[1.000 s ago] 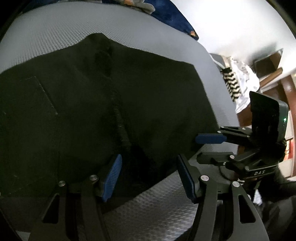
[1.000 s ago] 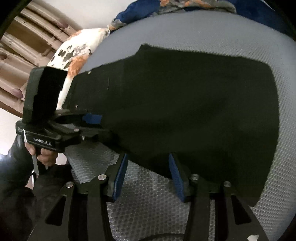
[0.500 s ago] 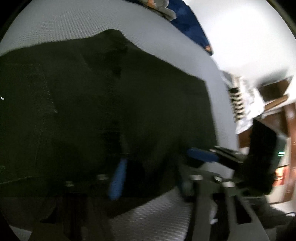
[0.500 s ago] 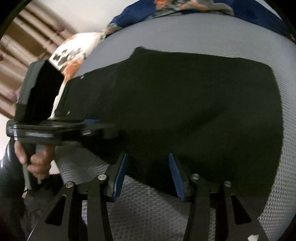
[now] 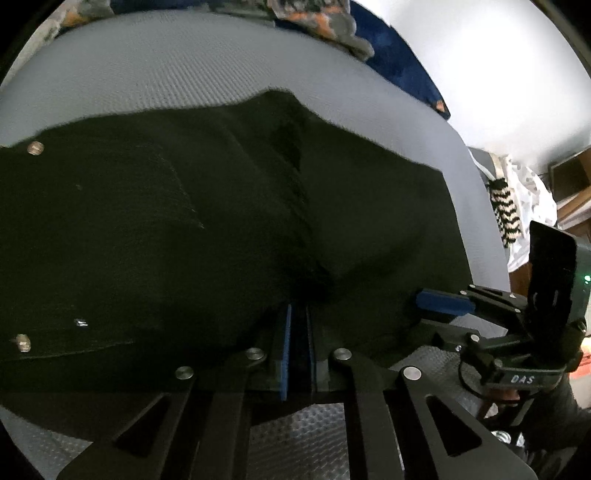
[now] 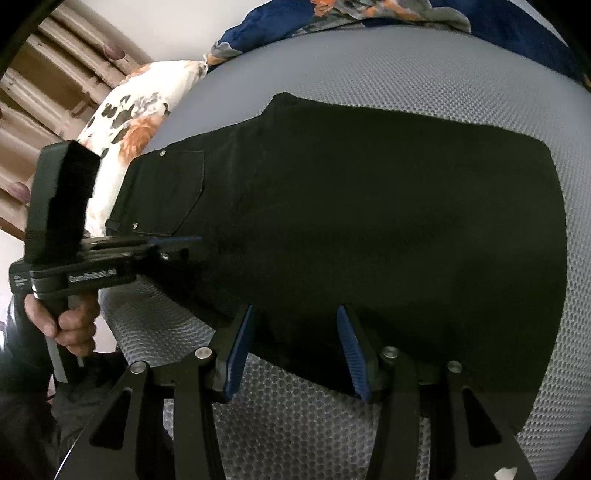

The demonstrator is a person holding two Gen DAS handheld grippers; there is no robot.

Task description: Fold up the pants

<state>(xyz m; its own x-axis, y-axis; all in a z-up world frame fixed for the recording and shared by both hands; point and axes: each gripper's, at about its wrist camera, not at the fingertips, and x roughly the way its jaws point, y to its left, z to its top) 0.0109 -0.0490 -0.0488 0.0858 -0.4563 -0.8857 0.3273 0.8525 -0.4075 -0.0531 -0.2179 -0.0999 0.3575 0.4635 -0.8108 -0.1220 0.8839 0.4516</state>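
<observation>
Black pants (image 5: 221, 229) lie flat on a grey mesh bed cover (image 5: 184, 70), back pocket and rivets to the left. My left gripper (image 5: 297, 332) is shut on their near edge, and the cloth puckers up just beyond the blue pads. In the right wrist view the pants (image 6: 369, 221) fill the middle, and the left gripper (image 6: 184, 243) pinches the hem below the pocket. My right gripper (image 6: 295, 332) stands open over the near edge farther along, cloth between its fingers but not pressed. Its upper finger (image 5: 443, 303) shows at the right of the left wrist view.
A floral pillow (image 6: 125, 122) and a blue patterned blanket (image 6: 332, 22) lie at the bed's far side. A person's hand (image 6: 70, 325) grips the left handle. Zigzag-patterned cloth (image 5: 506, 210) and wooden furniture (image 5: 569, 177) sit beyond the bed's right edge.
My left gripper has closed from wide open onto the near edge of the pants, and the cloth has bunched up there. The right gripper has stayed open at the edge.
</observation>
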